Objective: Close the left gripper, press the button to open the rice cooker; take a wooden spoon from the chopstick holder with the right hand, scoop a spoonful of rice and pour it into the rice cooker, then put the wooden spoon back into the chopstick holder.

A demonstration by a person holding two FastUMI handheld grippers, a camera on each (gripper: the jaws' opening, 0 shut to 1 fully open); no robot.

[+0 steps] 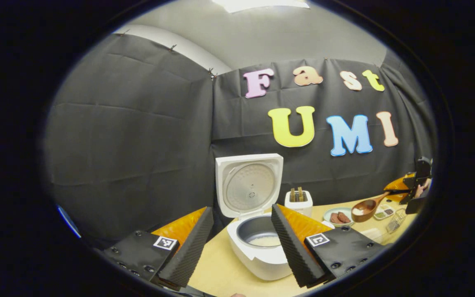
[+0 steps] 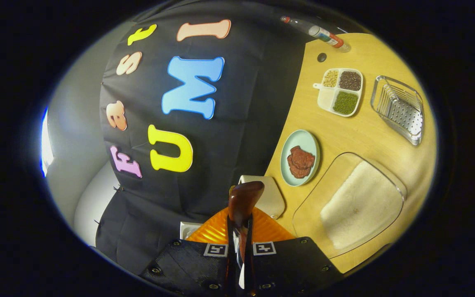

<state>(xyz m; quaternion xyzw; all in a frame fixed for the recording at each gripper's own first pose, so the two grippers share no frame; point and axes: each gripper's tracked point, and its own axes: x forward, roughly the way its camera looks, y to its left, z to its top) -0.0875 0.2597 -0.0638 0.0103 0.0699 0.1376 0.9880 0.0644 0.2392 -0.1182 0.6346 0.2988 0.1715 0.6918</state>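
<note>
The white rice cooker (image 1: pixel 262 258) stands with its lid (image 1: pixel 248 185) raised, and pale rice lies in its pot (image 1: pixel 258 235). My left gripper (image 1: pixel 241 247) is open just in front of it, one finger on each side, touching nothing. A wooden spoon (image 1: pixel 365 208) with some rice in its bowl hovers to the right above the table, held by the right gripper (image 1: pixel 410 185). In the right gripper view my right gripper (image 2: pixel 239 239) is shut on the spoon (image 2: pixel 243 198) by its handle. The white chopstick holder (image 1: pixel 298 200) stands right of the cooker.
On the wooden table (image 2: pixel 344 136) are a clear tray of rice (image 2: pixel 357 206), a pale plate with meat slices (image 2: pixel 300 159), a divided dish of grains (image 2: pixel 340 93), a wire rack (image 2: pixel 398 109) and a bottle (image 2: pixel 316 31) at the far edge.
</note>
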